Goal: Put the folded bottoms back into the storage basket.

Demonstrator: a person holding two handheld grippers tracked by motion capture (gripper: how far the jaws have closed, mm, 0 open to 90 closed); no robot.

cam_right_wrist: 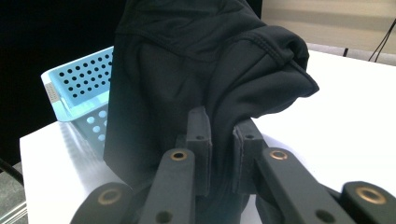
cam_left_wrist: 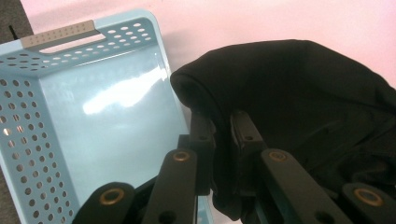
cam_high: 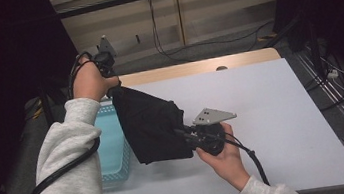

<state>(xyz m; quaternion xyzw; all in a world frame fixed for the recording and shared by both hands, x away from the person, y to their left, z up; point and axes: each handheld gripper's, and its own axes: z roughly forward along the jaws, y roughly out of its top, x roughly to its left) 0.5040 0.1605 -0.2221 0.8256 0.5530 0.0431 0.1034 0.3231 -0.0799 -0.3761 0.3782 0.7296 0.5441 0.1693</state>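
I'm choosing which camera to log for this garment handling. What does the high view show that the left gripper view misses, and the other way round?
High view alone: both hands, the left hand raised above the right hand, the grey sleeves, the room's floor and cables. Left gripper view alone: the left tool shut on a fold of the black garment, and the basket's bare inside. Both share the garment, the light blue perforated basket and the white table.

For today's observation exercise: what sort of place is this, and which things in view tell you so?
Probably a lab or workshop set up for recording: a plain white table, loose cables on the floor, and dark curtains around it.
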